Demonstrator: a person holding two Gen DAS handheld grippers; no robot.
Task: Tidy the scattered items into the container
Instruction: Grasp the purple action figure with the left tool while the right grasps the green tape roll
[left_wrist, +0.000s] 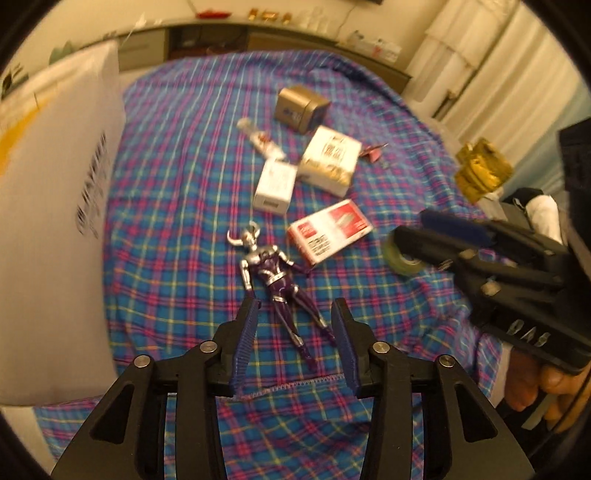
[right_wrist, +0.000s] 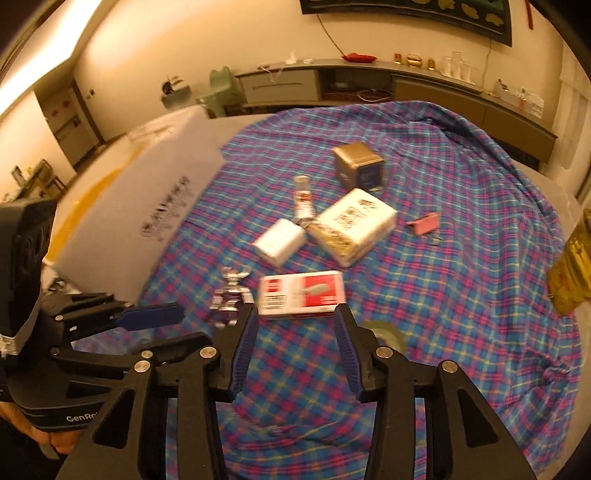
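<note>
Left wrist view: left claw (left_wrist: 293, 314) spread apart, nothing between its pads, poised over the legs of a purple-and-silver figure (left_wrist: 275, 280) lying on the plaid cloth (left_wrist: 177, 206). Red-and-white box (left_wrist: 328, 230) just right of the figure; white carton (left_wrist: 51, 206) at far left. Right wrist view: right claw (right_wrist: 295, 319) also spread and empty, near the red-and-white box (right_wrist: 301, 293), tape roll (right_wrist: 384, 334) beside its right finger.

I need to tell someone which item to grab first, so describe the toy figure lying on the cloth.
On the plaid cloth, look just in front of the red and white box. The toy figure lies there on its back: silver and purple, horned, the only item that is not a box, tube or roll.
</note>
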